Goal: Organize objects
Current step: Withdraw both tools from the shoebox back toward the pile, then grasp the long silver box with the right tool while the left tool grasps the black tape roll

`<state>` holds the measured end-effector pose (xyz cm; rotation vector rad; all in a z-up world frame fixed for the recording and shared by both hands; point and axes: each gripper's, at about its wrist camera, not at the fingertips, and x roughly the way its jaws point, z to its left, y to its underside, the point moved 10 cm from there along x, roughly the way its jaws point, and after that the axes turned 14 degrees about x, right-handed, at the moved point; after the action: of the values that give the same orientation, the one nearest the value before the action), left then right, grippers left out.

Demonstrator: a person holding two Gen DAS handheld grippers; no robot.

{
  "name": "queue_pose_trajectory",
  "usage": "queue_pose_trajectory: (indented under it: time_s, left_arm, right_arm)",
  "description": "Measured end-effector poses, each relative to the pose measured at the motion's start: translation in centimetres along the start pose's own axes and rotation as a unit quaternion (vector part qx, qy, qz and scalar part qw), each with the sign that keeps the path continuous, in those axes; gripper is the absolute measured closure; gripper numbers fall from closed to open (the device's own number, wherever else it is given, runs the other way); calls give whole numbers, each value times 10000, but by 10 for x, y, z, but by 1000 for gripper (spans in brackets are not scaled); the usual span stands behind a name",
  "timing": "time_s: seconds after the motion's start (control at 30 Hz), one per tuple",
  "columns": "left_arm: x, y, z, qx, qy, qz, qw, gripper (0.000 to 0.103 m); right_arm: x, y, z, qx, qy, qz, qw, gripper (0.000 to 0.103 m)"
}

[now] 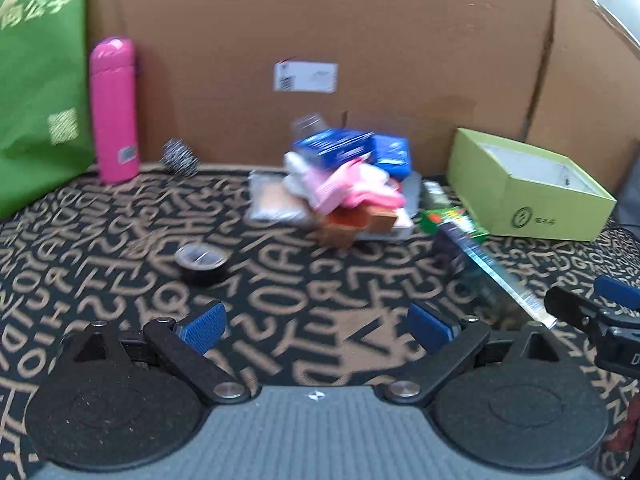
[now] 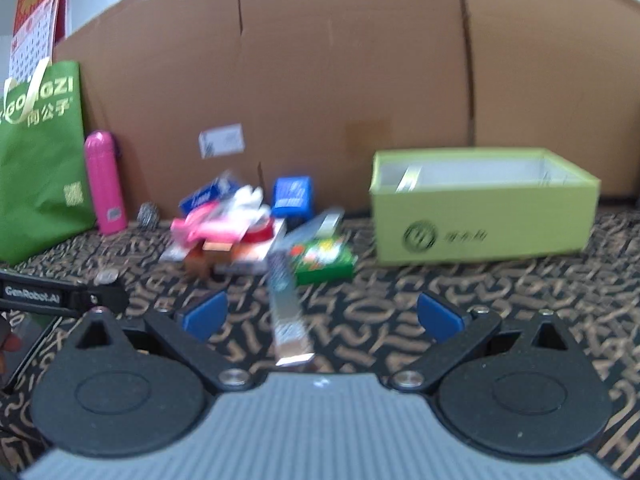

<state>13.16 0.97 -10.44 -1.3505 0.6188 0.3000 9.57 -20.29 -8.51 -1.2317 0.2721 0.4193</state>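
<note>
Right wrist: long silvery box [image 2: 289, 312] (blurred) lies flat between open jaws.

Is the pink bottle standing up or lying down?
Standing up. The pink bottle rests on its base on the patterned cloth, cap on top, beside the green bag.

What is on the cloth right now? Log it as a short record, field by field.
surface: patterned cloth
backdrop: cardboard wall
left side: green bag, pink bottle
middle: mixed pile, black tape roll
right side: open green box
left tongs: open, holding nothing
right tongs: open, a long slim box lying between the fingers
</note>
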Motion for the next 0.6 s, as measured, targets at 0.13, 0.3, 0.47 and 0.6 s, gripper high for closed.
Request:
queue_pose_trajectory:
  time_s: [0.13, 0.3, 0.47, 0.6]
  left_arm:
    - [1, 10, 18, -83, -95, 57, 9999, 3]
    - [9, 14, 33, -93, -102, 84, 9999, 3]
    - [19, 12, 46, -65, -201, 105, 9997, 3]
    - [33, 2, 68, -54, -420, 114, 9990, 3]
  right_arm:
    - [13, 9, 2, -179, 158, 117, 9996, 0]
    - [29, 5, -4, -337, 583, 155, 9976, 4]
    - [45, 8, 4, -464, 560, 317, 9968, 25]
    - [50, 14, 9, -433, 381, 463, 9973, 55]
